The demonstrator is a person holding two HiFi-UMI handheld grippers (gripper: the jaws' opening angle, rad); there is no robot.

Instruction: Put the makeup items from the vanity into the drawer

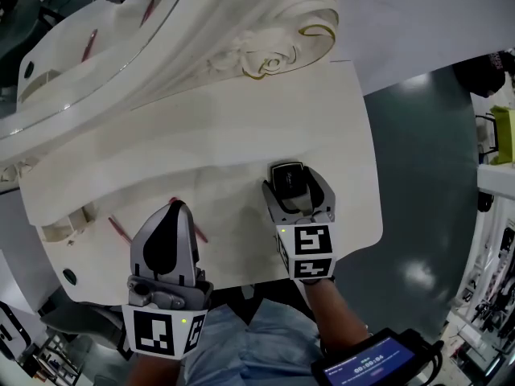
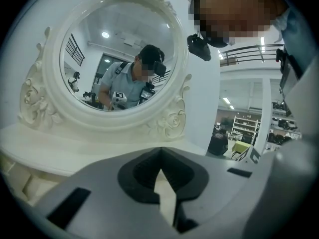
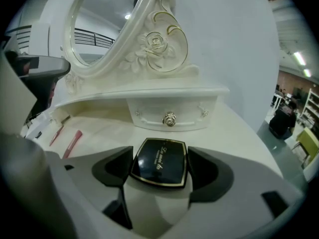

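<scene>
Right gripper view: what has the right gripper (image 3: 158, 166) got? (Lin)

Nothing clamped. Its jaws are spread wide and straddle the black compact (image 3: 159, 161), with a pad just beside each side edge. The compact has gold trim and script lettering on the lid. It lies flat on the vanity top (image 3: 234, 133), in front of the mirror (image 3: 104, 24) and below its right-hand carved rose. (Omar)

Drawer? (Lin)

The small drawer (image 3: 149, 114) is closed, with a round knob at its centre. It's tucked under the shelf at the mirror's foot — the compact is just in front of it. (Omar)

Left gripper? (Lin)

The left gripper (image 2: 159, 154) is clenched. Its tips meet and there's nothing between them. It points at the mirror's lower rim, and the glass reflects a person wearing a headset. In the head view it hangs over the vanity top, in front of the mirror's middle. (Omar)

Other items? (Lin)

A pink pencil (image 3: 73, 142) and a thinner red stick (image 3: 56, 134) lie loose on the top — both in front of the mirror's left half, well apart from the compact. (Omar)
</scene>
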